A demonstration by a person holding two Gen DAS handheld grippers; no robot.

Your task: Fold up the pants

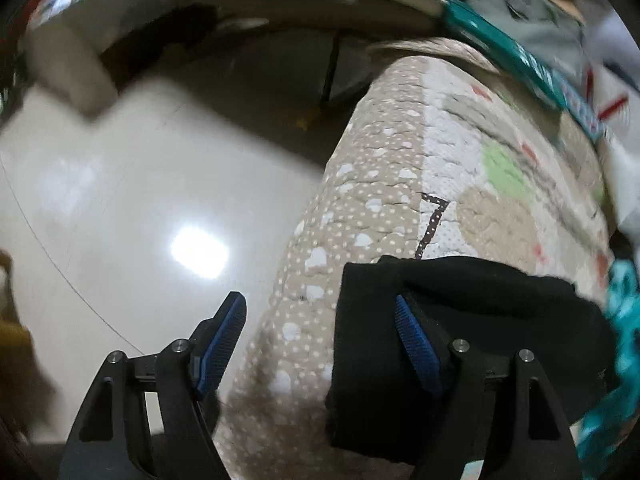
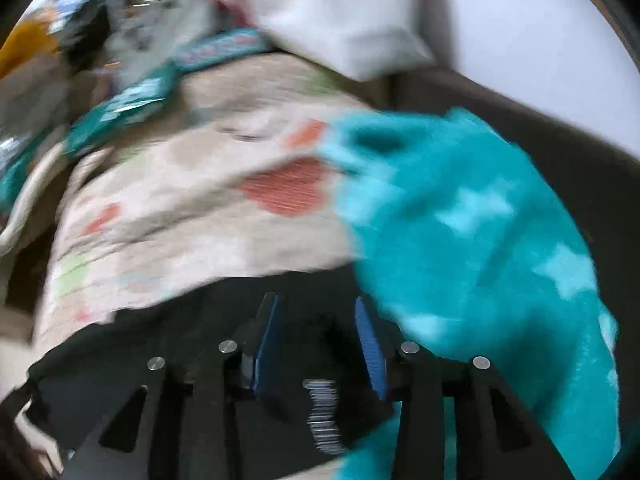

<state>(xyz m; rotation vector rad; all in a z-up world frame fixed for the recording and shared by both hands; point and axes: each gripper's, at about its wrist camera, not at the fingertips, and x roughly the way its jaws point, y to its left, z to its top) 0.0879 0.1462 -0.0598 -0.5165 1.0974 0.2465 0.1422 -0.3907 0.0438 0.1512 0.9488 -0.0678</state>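
The black pants lie folded on a patterned beige quilt at the bed's edge. My left gripper is open wide. Its right finger rests over the pants' left end and its left finger hangs over the floor. In the blurred right wrist view the pants lie under my right gripper, which is partly open with black cloth between and below the pads. A striped label shows on the pants. I cannot tell if the pads touch the cloth.
A teal fleece blanket lies right of the pants, also at the left wrist view's right edge. A white pillow and a teal-edged item lie farther back. Glossy pale floor drops off left of the bed.
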